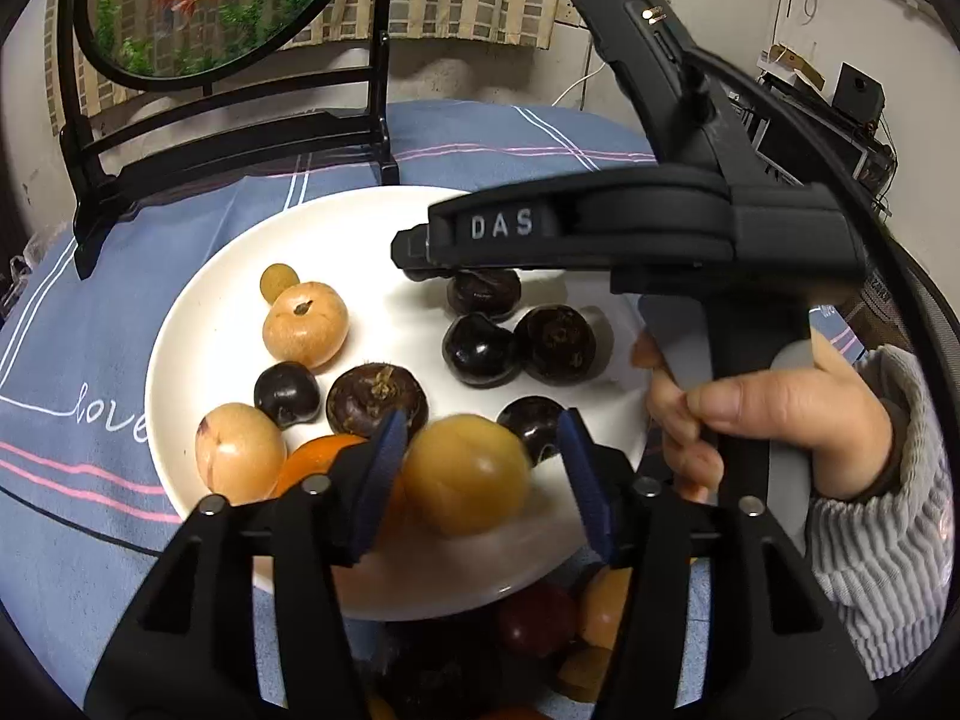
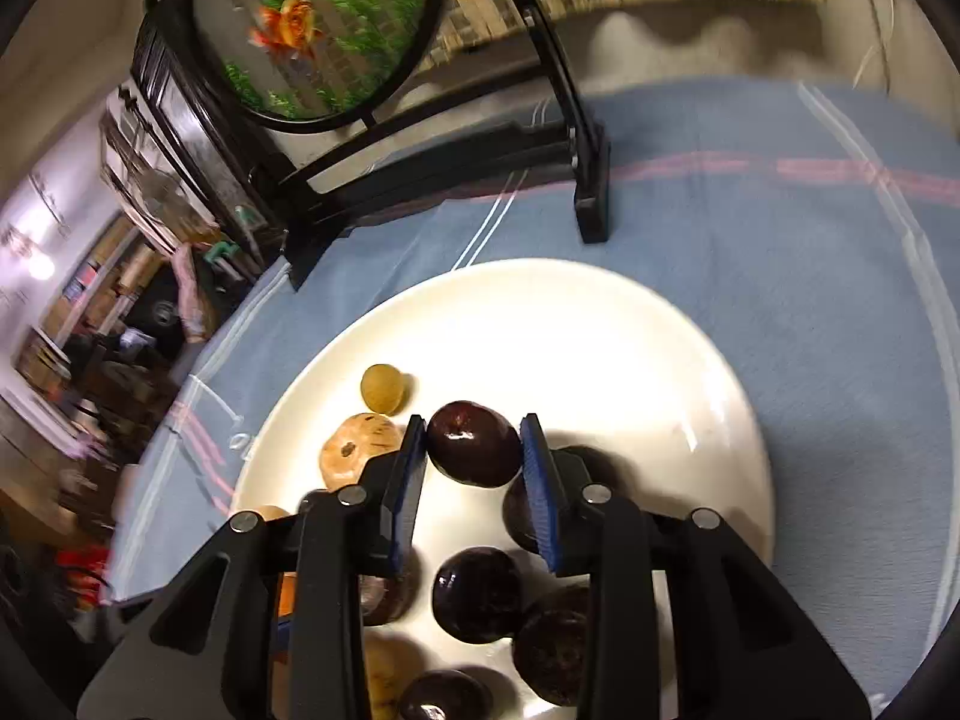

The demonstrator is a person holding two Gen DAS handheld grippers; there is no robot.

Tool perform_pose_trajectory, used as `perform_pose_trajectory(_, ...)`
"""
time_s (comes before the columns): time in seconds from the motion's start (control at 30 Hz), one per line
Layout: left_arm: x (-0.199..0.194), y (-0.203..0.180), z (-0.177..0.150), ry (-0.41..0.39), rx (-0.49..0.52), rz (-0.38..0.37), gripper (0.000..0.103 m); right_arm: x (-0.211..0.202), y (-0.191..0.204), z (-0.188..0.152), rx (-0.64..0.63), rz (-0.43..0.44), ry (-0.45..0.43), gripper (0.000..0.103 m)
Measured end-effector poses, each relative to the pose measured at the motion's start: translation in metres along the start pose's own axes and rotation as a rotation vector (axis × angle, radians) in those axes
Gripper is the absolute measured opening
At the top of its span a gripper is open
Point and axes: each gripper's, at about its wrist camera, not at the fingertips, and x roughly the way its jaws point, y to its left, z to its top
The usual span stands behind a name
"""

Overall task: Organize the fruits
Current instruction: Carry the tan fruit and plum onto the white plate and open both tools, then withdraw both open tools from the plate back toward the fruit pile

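A white plate (image 1: 372, 216) on a blue cloth holds several tan round fruits and dark chestnut-like fruits. My left gripper (image 1: 477, 441) is open above the plate's near edge; a tan fruit (image 1: 465, 474) lies between its blue pads, touching the left pad, with a gap to the right pad. My right gripper (image 2: 474, 444) is over the plate (image 2: 600, 324), its blue pads pressed on both sides of a dark glossy fruit (image 2: 474, 444). It also shows from the side in the left wrist view (image 1: 414, 255), above the dark fruits.
A black stand with a round goldfish picture (image 1: 198, 0) stands behind the plate (image 2: 336, 30). More fruits (image 1: 564, 624) lie below the plate's near rim. Blue cloth (image 2: 780, 240) stretches to the right of the plate.
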Motion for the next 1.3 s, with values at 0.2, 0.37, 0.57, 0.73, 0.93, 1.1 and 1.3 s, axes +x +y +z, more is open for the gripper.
perform_pose_trajectory(0.2,-0.006,-0.003,-0.002,-0.022,0.019,0.014,0.076,-0.021,0.006,0.001,-0.031,-0.034,-0.101,0.074)
perform_pose_trajectory(0.37,-0.020,0.005,-0.002,-0.047,-0.012,0.016,0.078,-0.039,0.008,0.003,-0.018,-0.034,-0.136,0.074)
perform_pose_trajectory(0.57,-0.049,0.012,-0.007,-0.103,-0.013,0.060,0.088,-0.088,0.022,-0.012,-0.006,-0.042,-0.193,0.075)
perform_pose_trajectory(0.73,-0.066,0.017,-0.035,-0.106,-0.021,0.097,0.088,-0.120,0.033,-0.050,0.002,-0.078,-0.196,0.084)
perform_pose_trajectory(0.93,-0.090,0.030,-0.074,-0.132,-0.064,0.136,0.100,-0.148,0.038,-0.113,0.009,-0.123,-0.198,0.091)
perform_pose_trajectory(1.1,-0.102,0.032,-0.096,-0.128,-0.081,0.107,0.100,-0.155,0.029,-0.153,0.032,-0.157,-0.176,0.091)
perform_pose_trajectory(1.3,-0.102,0.017,-0.107,-0.115,-0.011,0.108,0.100,-0.155,0.017,-0.157,0.104,-0.154,-0.140,0.091)
